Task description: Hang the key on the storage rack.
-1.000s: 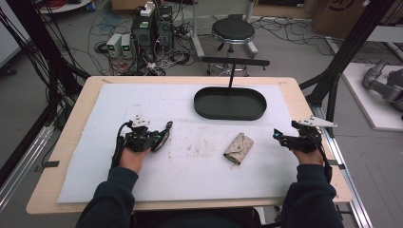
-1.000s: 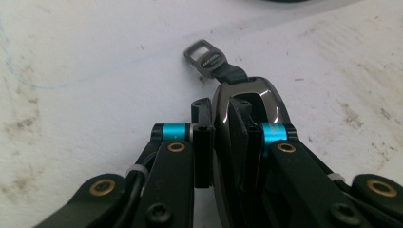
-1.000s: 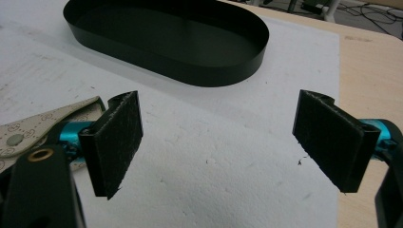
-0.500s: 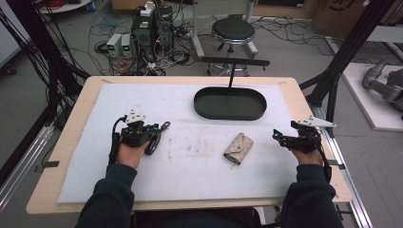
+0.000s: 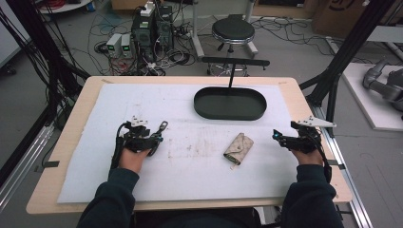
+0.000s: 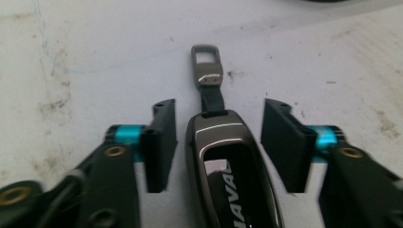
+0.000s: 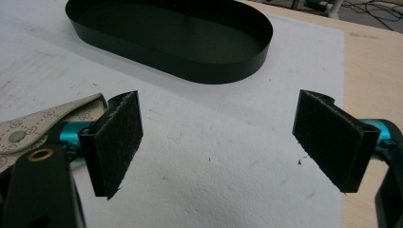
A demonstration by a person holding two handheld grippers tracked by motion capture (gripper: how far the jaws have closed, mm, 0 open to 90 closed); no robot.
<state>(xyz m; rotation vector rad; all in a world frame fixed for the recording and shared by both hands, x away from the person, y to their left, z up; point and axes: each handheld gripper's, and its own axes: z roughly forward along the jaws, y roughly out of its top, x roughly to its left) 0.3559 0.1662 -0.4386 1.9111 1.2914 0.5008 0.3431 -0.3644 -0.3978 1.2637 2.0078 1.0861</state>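
The left gripper (image 6: 216, 142) has just been opening its jaws, and the dark car key (image 6: 228, 166) now lies loose between them on the white mat (image 5: 190, 109). In the left gripper view there is a clear gap on each side between the pads (image 6: 161, 142) and the key's shell, so nothing is being pressed. The key's metal loop (image 6: 207, 66) points away from the hand, flat on the mat. From the high view, the key (image 5: 159, 130) sits at the left of the mat, well apart from the black oval tray (image 5: 230, 103) at the far edge.

The right gripper (image 5: 278, 137) rests near the mat's right edge with its jaws wide apart and nothing between them — the patterned wallet (image 5: 238, 149) lies just to its left, untouched.

The step in hand looks like a release: the key has been set down and let go. The next move probably calls for the left hand to draw straight back without nudging the key — or, if the wallet is next, for the right gripper to swing left and close on its folded edge.
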